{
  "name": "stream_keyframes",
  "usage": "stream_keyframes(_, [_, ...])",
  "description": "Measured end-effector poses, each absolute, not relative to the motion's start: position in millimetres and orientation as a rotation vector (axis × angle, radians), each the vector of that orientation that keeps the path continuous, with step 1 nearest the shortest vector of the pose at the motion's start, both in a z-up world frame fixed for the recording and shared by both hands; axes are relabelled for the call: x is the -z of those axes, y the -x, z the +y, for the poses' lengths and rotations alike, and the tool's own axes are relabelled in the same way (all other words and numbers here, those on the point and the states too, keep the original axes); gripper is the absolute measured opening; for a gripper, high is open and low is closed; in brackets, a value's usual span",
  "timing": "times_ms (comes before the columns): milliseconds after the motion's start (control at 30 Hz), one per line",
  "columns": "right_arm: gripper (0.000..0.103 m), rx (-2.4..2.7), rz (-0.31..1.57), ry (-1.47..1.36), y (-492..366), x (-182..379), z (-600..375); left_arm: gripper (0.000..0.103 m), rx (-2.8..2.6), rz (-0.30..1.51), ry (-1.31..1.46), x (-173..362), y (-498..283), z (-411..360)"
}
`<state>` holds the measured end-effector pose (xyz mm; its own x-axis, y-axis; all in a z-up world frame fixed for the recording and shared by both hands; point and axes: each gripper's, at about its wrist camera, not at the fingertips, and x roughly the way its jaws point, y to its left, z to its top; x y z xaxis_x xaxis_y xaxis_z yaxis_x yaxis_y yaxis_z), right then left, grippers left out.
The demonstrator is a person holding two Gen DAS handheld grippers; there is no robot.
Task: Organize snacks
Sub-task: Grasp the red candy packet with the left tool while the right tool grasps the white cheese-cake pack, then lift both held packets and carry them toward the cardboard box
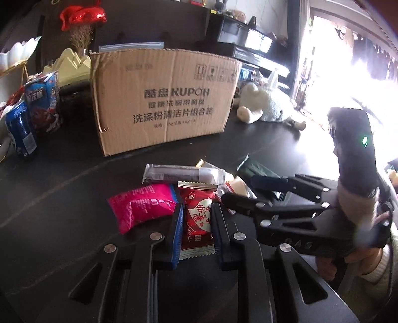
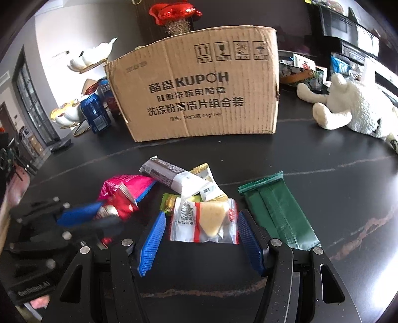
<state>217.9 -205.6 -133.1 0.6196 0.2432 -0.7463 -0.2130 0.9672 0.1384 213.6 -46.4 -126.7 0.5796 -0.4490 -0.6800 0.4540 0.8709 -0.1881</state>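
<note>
A pile of snacks lies on the black table in front of a cardboard box (image 1: pixel 161 99) (image 2: pixel 199 94). My left gripper (image 1: pixel 196 211) straddles a red heart-print packet (image 1: pixel 197 218), its blue pads at the packet's sides; it also shows in the right wrist view (image 2: pixel 99 218). A pink packet (image 1: pixel 141 206) (image 2: pixel 126 186) lies to its left. My right gripper (image 2: pixel 201 218) is open around a clear packet with a yellow cake (image 2: pixel 209 218); it also shows in the left wrist view (image 1: pixel 238 193). A grey bar (image 1: pixel 184 174) (image 2: pixel 164 171) and a green packet (image 2: pixel 276 213) lie nearby.
Blue cans and snack boxes (image 1: pixel 32 116) (image 2: pixel 94 114) stand left of the box. A white plush toy (image 1: pixel 263 104) (image 2: pixel 353 109) lies at the right. White dishes on gold stands (image 2: pixel 89 59) and a red foil balloon (image 1: pixel 82 15) are behind.
</note>
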Motion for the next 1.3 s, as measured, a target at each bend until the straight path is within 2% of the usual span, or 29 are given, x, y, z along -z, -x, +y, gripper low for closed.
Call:
stream_keyframes(400, [0.059,-0.236,0.884,0.046,-224.6,143.7,-198.2,0.022,0.520,0.817,0.031,130.7,-222.5,-45.0])
stream_keyframes(433, [0.052,-0.231,0.883,0.052,-224.5,143.6,-197.8,0.022,0.519,0.816,0.030,131.0,-222.2,-45.0])
stream_keyframes(533, [0.040,-0.233,0.886,0.038,-222.4,142.1,-199.9,0.022,0.519,0.819,0.031,131.3,-222.4,-45.1])
stream_keyframes(733, [0.031,-0.221,0.887,0.020,-220.3,141.3,-203.5,0.022,0.517,0.821,0.027,133.0,-223.2,-45.2])
stream_keyframes(1300, [0.030,-0.255,0.811,-0.011,-203.3,115.3,-201.5,0.022,0.485,0.775,0.012,116.9,-215.9,-43.7])
